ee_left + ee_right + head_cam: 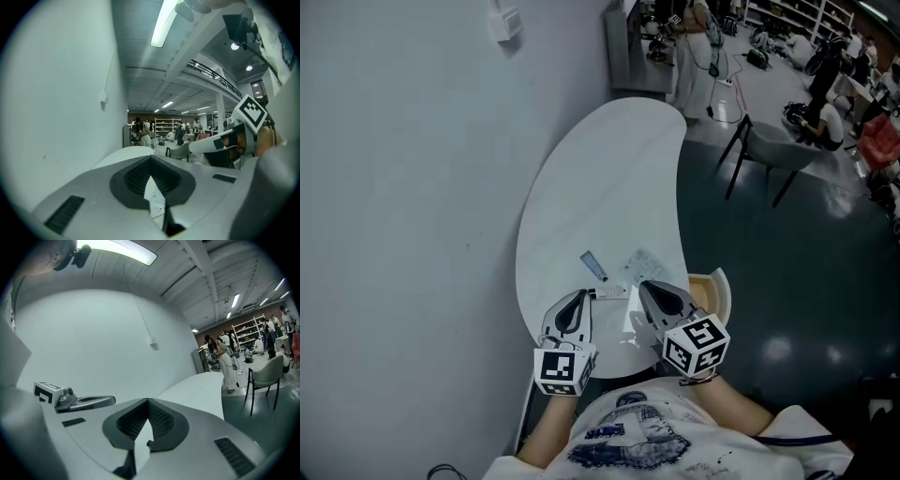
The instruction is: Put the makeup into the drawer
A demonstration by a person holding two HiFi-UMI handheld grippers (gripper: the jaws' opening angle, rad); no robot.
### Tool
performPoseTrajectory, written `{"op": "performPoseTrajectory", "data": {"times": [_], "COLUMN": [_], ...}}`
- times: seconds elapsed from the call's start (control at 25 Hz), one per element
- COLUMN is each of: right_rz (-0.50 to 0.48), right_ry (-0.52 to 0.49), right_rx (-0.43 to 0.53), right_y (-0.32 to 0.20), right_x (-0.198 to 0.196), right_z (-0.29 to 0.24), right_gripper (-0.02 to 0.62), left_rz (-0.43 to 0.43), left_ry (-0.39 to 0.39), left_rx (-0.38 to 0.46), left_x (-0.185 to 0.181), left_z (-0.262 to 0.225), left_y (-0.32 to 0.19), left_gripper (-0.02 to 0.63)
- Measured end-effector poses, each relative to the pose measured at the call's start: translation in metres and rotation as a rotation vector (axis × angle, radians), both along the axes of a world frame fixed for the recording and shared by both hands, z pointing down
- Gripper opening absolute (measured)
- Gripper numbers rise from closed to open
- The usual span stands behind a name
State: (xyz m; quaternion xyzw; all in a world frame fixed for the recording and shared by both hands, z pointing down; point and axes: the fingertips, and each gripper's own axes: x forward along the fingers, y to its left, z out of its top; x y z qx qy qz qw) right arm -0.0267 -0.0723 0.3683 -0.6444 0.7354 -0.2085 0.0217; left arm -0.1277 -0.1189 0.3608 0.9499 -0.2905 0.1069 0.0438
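Note:
On the white curved table (600,187), near its front end, lie a blue-grey tube (592,265), a clear packet (645,266) and a small white stick (609,293). My left gripper (584,292) (151,158) hovers just short of the stick, its jaws shut with nothing between them. To the right, my right gripper (643,284) (148,401) is also shut and empty, its tips beside the packet. At the table's right front edge an open drawer (724,286) shows a wooden inside, partly hidden by the right gripper.
A pale wall (403,187) runs along the table's left side. A grey chair (773,145) stands on the dark floor to the right. A cabinet (633,47) and people stand far behind the table.

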Motion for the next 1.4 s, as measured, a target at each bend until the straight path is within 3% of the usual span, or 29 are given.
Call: {"op": "performPoseTrajectory", "data": {"times": [0.16, 0.4, 0.64, 1.4], "right_rz": [-0.081, -0.122, -0.197, -0.196], "right_ry": [0.009, 0.010, 0.014, 0.084], "right_rx": [-0.038, -0.066, -0.093, -0.204], "right_y": [-0.020, -0.044, -0.068, -0.128], "right_x": [0.005, 0.019, 0.006, -0.024], "right_z": [0.016, 0.036, 0.047, 0.100], "right_gripper": [0.020, 0.020, 0.020, 0.021], "left_rz": [-0.074, -0.135, -0.192, -0.173], "left_ry": [-0.016, -0.035, -0.061, -0.083], "left_rx": [-0.001, -0.009, -0.031, -0.101], "left_x": [0.002, 0.008, -0.003, -0.027], "left_z": [0.009, 0.019, 0.026, 0.063], "left_y": [-0.015, -0.031, -0.046, -0.102], "left_gripper": [0.046, 0.047, 0.046, 0.048]}}
